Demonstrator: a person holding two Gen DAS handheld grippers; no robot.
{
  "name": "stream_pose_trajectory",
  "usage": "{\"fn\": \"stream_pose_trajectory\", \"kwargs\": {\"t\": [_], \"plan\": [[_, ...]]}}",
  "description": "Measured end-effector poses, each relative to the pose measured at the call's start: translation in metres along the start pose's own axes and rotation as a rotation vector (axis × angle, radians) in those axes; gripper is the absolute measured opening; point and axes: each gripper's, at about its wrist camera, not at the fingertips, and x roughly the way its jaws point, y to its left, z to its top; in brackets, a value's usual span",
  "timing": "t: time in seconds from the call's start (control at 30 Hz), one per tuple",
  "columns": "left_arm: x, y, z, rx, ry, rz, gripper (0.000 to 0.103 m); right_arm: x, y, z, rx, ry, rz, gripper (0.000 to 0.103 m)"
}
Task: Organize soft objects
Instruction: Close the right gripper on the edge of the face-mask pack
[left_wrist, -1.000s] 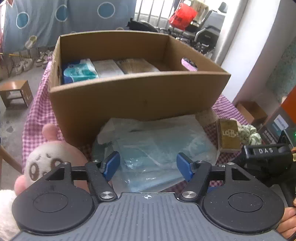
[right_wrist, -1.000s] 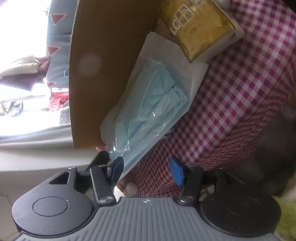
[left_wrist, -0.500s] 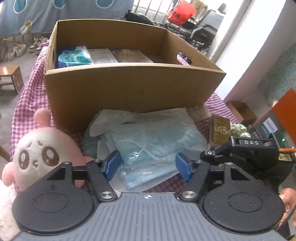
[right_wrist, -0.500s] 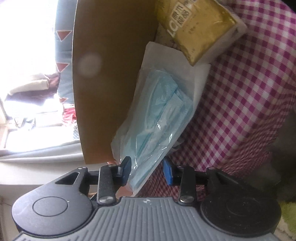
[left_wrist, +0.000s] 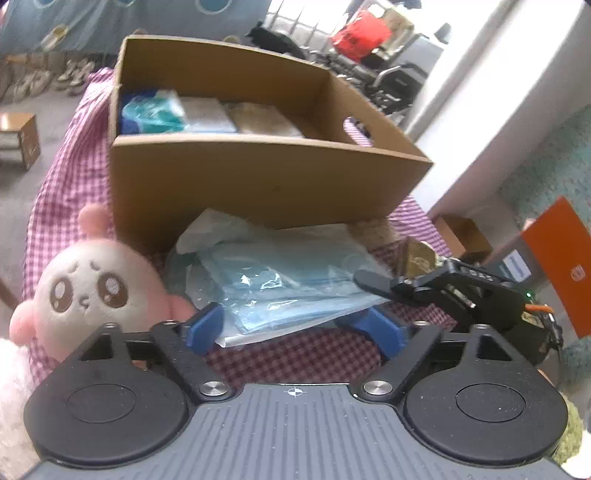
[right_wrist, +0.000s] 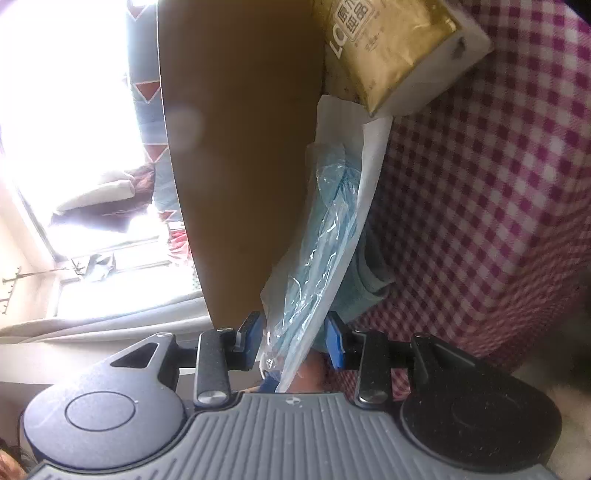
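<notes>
A clear bag of blue face masks (left_wrist: 280, 284) lies on the checked cloth against the front of the cardboard box (left_wrist: 258, 177). My right gripper (right_wrist: 293, 338) is shut on the bag's (right_wrist: 325, 229) edge. In the left wrist view its upper finger (left_wrist: 369, 280) rests on top of the bag from the right. My left gripper (left_wrist: 295, 330) sits at the bag's near edge. Its jaws are opening, and the blue pads stand apart from the bag without pressing it. A white and pink plush toy (left_wrist: 92, 291) sits to the left of the bag.
The box holds a teal packet (left_wrist: 151, 114) and pale packets (left_wrist: 207, 114) along its back. A gold tissue pack (right_wrist: 388, 44) lies by the box's right corner. An orange carton (left_wrist: 557, 258) stands at the far right. The checked cloth (right_wrist: 480, 184) covers the table.
My right gripper's pads have come together on the mask bag's edge. My left gripper's pads have spread wider. The bag's right side now sits lifted off the cloth.
</notes>
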Motion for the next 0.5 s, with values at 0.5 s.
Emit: {"fn": "stream_pose_trajectory", "kwargs": {"t": [0.5], "plan": [[0.000,0.034,0.006,-0.209,0.033,-0.050,0.078,0.009,0.002,0.008,0.005,-0.037,0.047,0.040]]}}
